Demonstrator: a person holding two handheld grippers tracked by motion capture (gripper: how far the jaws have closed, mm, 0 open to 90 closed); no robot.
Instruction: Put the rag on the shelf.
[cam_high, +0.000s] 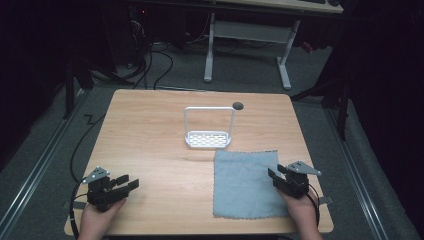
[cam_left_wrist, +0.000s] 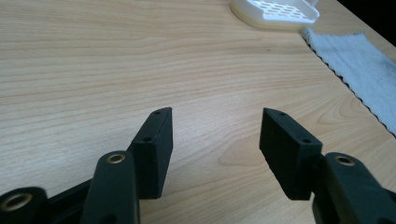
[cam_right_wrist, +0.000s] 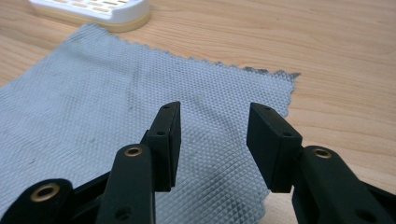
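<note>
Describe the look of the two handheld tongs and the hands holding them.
Both the left tongs and the right tongs are black, with two blocky flat-faced jaws on arms with brass-ringed holes. Each carries a grey three-cornered plate on top and trails a black cable. The hands are bare; no sleeves show.

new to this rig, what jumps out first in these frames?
The grey cloth lying flat on the near right of the table, with the right gripper open over its right edge. Just beyond it, mid-table, stands a white rack with a tall loop handle and a slotted base. The left gripper is open over bare wood at the near left corner.
</note>
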